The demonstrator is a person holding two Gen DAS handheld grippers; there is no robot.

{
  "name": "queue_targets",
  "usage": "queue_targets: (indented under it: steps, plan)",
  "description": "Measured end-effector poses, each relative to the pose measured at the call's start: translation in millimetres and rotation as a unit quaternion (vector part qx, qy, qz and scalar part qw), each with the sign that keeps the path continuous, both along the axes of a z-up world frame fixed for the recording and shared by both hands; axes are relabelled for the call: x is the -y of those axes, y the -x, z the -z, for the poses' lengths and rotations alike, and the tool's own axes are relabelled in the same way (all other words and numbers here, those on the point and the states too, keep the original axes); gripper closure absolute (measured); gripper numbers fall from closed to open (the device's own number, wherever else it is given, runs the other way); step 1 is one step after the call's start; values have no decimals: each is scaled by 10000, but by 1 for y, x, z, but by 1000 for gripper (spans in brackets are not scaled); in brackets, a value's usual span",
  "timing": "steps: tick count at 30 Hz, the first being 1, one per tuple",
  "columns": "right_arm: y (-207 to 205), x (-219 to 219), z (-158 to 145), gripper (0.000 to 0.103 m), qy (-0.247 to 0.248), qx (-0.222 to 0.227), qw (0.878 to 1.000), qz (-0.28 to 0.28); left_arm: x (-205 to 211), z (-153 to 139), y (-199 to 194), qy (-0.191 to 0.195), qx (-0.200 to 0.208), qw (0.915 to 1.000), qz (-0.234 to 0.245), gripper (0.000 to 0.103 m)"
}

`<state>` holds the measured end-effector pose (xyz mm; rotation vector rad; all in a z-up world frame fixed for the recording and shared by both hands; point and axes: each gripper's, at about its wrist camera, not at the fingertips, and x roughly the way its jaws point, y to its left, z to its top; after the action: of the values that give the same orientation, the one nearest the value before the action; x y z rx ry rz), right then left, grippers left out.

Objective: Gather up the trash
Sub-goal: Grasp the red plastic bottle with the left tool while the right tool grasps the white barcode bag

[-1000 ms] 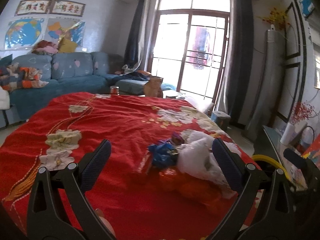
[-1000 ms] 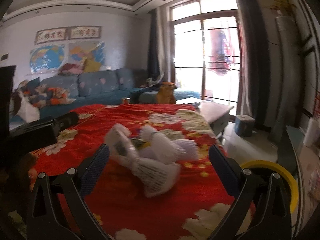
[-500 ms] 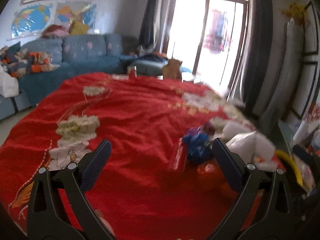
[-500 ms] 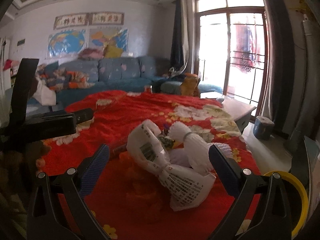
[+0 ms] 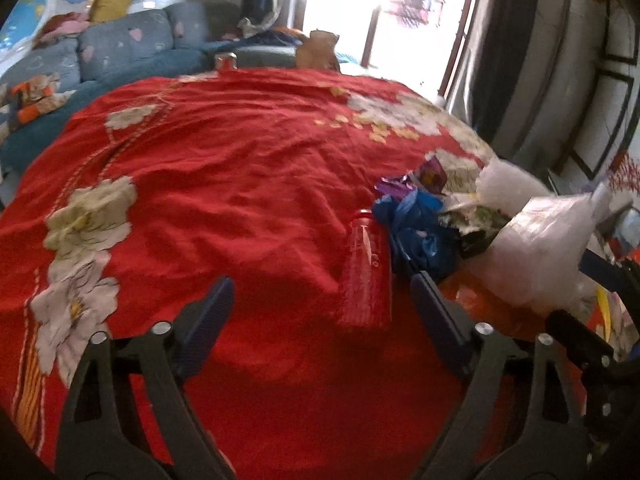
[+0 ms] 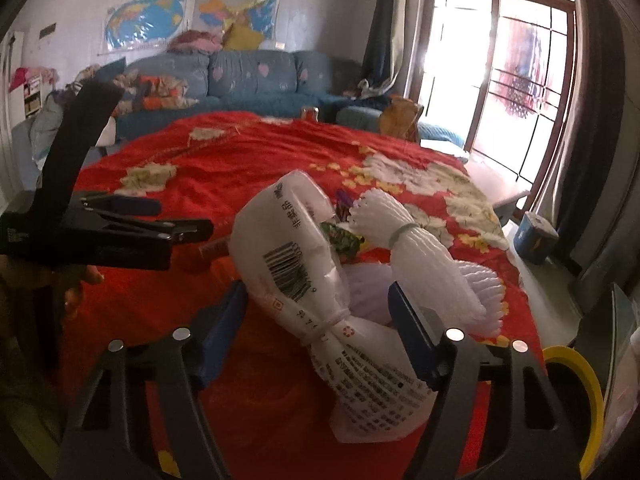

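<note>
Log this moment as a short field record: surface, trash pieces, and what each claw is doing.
surface: red floral cloth
trash pile: near the cloth's right edge
white printed plastic bag: between the right claw fingers, not yet gripped
white foam net: just right of the bag
blue plastic bag: crumpled, in the pile
red plastic cup: lying on its side, ahead of the left claw
left claw state: open, holding nothing
right claw state: open

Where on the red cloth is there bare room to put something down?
The red cloth is bare left of the red cup, toward the white flower print. It is crowded on the right: blue bag, white printed bag, foam net.
</note>
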<state>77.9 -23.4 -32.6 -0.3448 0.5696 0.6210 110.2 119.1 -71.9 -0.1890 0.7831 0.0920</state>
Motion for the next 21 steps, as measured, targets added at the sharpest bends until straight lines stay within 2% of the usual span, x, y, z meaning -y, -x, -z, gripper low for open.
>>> queue_targets:
  steps: [1,4,9,14,21]
  plan:
    - [-1,0,1,36,-4,-45,10000,-3,-1,3,-4,92,-64,9999,45,30]
    - [-6,0,5,38,53,-95,9999,-12,0,12,-11,243,-239,9993,171,33]
    - [-8,0,8,43,50,-142,9999,-53,-1,17,-12,381,-258,9987,225,47]
    - [-7,5,5,51,-163,-263,9995,-67,3,15,-8,511,-210,9976,412,74]
    - [3,18,-7,53,-710,-565,9957,-165,-1,9,3,721,-136,9964,428,77]
